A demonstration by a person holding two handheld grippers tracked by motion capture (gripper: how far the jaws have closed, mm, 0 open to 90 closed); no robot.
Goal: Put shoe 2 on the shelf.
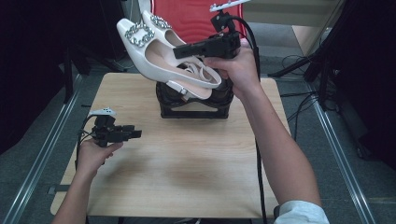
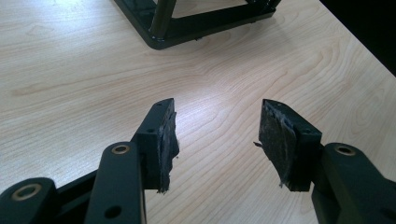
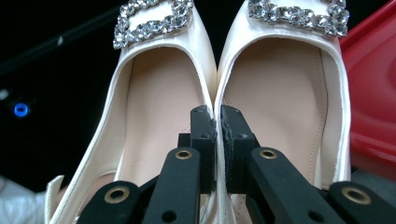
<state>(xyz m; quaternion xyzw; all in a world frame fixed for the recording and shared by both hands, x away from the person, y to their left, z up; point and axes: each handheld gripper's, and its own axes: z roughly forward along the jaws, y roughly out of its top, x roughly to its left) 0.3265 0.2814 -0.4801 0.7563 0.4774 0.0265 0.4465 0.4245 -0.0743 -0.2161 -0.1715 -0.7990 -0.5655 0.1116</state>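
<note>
A pair of white slingback shoes (image 1: 154,51) with rhinestone buckles hangs in the air above a black rack (image 1: 194,105) at the back of the table. My right gripper (image 1: 180,51) is shut on them. In the right gripper view its jaws (image 3: 217,116) pinch the two touching inner walls, with the left shoe (image 3: 154,93) and the right shoe (image 3: 280,93) on either side. My left gripper (image 1: 137,134) is low over the table's left side. It (image 2: 217,135) stands open with nothing between its fingers.
The wooden table (image 1: 187,163) has bare board in front of the rack (image 2: 187,23). A red chair (image 1: 187,16) stands behind the table. Cables and stand legs lie on the floor at the right (image 1: 299,60).
</note>
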